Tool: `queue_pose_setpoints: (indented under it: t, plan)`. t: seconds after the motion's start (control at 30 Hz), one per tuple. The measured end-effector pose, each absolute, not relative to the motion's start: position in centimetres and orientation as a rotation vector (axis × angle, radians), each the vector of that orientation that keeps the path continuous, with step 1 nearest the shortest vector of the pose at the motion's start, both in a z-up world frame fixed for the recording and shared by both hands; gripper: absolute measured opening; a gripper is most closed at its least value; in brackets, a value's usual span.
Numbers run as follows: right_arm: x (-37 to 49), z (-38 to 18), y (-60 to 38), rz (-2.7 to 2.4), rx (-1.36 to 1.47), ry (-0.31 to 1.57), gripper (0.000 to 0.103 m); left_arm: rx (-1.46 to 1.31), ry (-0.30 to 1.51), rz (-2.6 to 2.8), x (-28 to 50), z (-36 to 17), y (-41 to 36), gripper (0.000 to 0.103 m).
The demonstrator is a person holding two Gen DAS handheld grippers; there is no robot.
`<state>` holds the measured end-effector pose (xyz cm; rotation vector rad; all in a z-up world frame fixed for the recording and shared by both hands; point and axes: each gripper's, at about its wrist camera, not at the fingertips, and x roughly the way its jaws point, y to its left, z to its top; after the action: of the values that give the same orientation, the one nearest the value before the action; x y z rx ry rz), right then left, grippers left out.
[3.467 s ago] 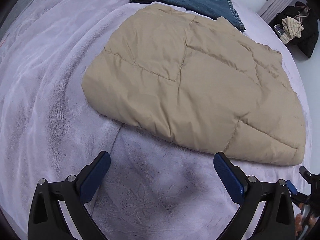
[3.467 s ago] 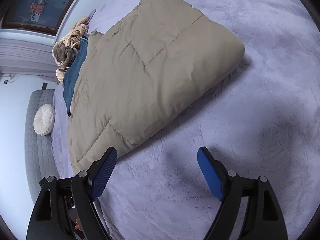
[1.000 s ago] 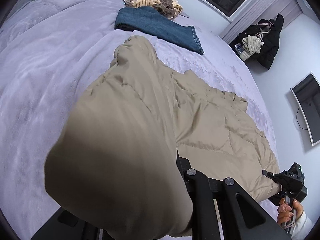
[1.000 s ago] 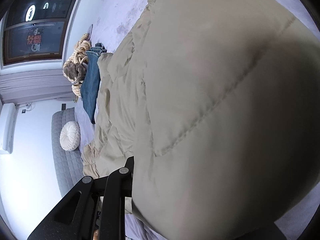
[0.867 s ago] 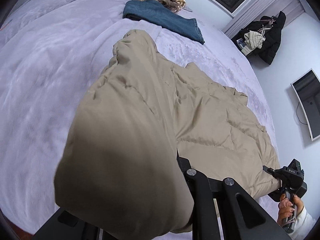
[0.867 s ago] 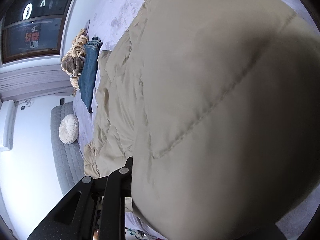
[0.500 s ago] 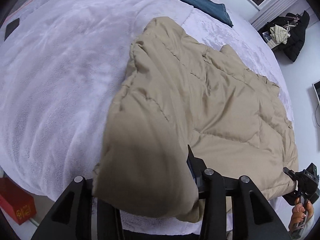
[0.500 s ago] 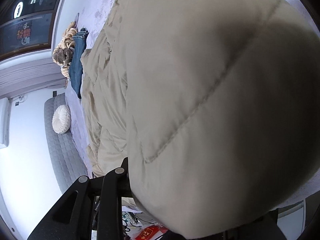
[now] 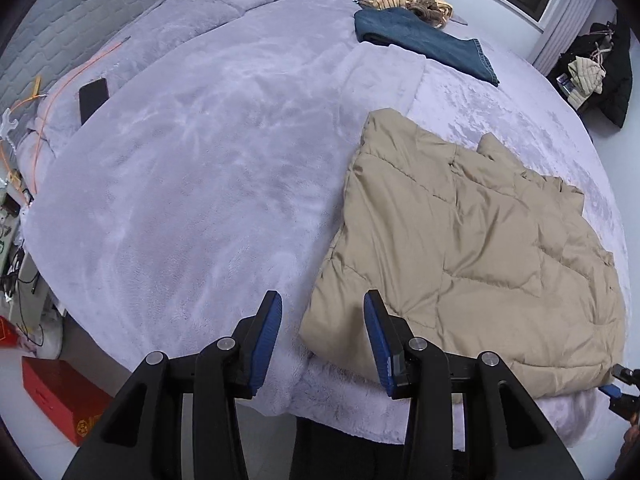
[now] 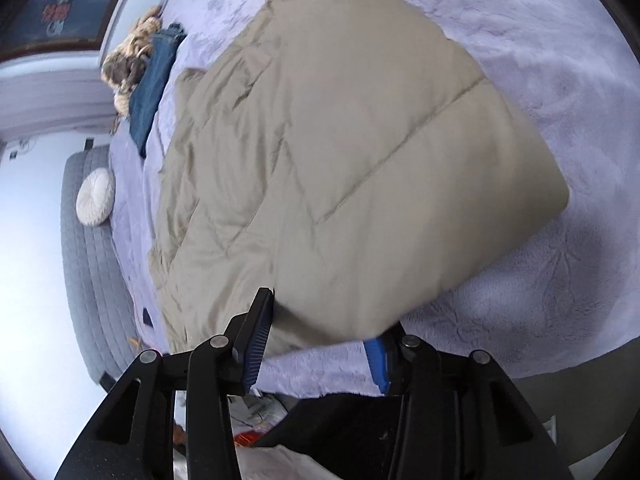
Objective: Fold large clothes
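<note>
Your left gripper (image 9: pixel 322 336) and right gripper (image 10: pixel 320 344) both hang apart, holding nothing. The tan quilted coat (image 9: pixel 468 248) lies on the bed (image 9: pixel 200 168), long axis running away from you, its near corner just ahead-right of your left gripper.

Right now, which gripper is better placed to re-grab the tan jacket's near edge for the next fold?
Right, probably. The right gripper is open with the tan jacket hem between its fingers. The left gripper, also open, sits over bare bedspread beside the corner.
</note>
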<state>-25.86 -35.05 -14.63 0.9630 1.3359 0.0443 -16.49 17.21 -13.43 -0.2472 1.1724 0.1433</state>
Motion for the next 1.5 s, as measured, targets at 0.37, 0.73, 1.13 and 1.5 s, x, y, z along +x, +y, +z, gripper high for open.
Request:
queue_pose_setpoints:
  t: [0.37,0.73,1.13,1.5]
  plan:
    - [-24.1,-14.8,-36.7,-0.088,0.852,1.330,0.045,-0.174,1.371,0.170,-13.3,-19.8,14.9,0.058]
    - [-23.6,-11.2,-33.4,-0.036,0.717,1.345,0.070,-0.159,1.308,0.132,-13.6,-13.5,12.9,0.103]
    - [-21.9,-8.9,-27.6,0.038,0.493,1.341,0.089,-0.088,1.284,0.100,-15.3,-11.1,9.3,0.103]
    - [-19.5,-8.5,-22.8,0.001,0.426,1.300,0.090,-0.054,1.309,0.018,-12.2,-12.0,11.4,0.103]
